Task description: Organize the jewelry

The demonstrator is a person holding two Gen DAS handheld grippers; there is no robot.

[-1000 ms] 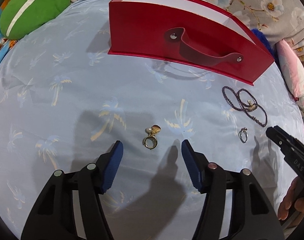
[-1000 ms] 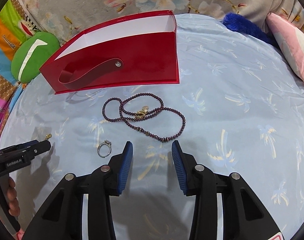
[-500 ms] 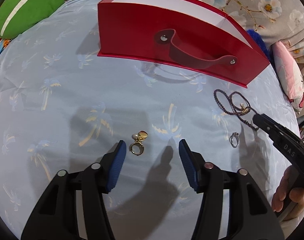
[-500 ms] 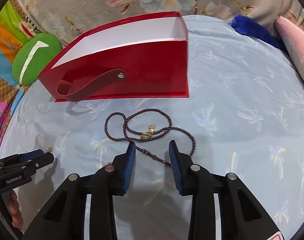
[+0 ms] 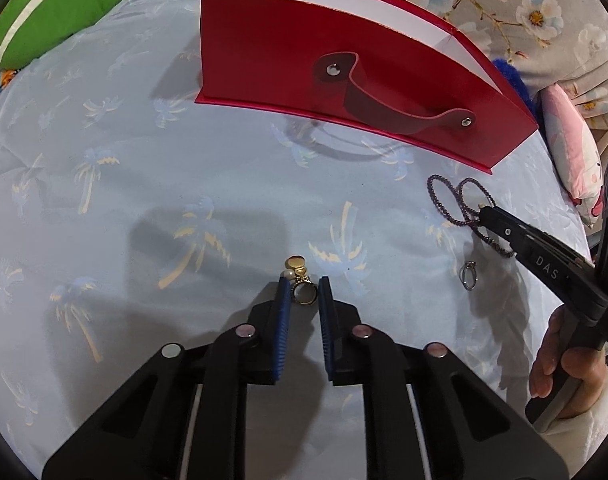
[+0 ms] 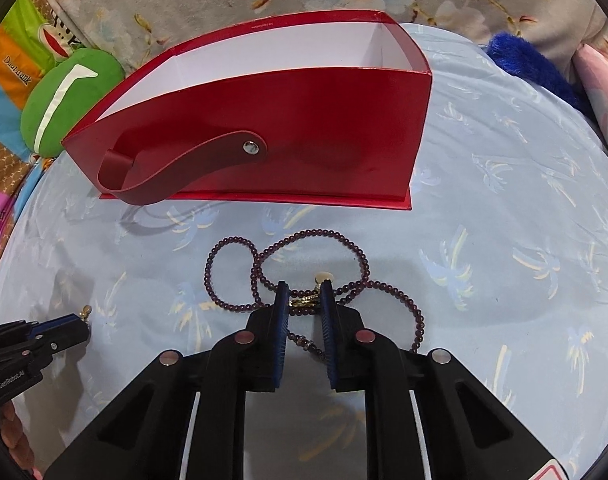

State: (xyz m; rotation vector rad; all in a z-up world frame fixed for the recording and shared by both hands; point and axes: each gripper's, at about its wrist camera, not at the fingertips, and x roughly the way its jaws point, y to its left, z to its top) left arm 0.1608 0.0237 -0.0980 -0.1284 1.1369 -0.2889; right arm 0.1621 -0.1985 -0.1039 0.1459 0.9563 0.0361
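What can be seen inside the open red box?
Inside the open red cardboard box only white inner walls show. Its floor is hidden behind the front wall, so any contents cannot be seen.

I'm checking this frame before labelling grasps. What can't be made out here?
- Floor of the red box: hidden by its front wall in both wrist views.
- Whether the left gripper pinches the gold ring: contact unclear.
- Beaded necklace: near strands pass under the right gripper; the grip is unclear.
- Silver ring: too small for detail.

Red box (image 5: 264, 52), purple bead necklace (image 6: 232, 304), pale-blue palm-print sheet (image 5: 104, 220).
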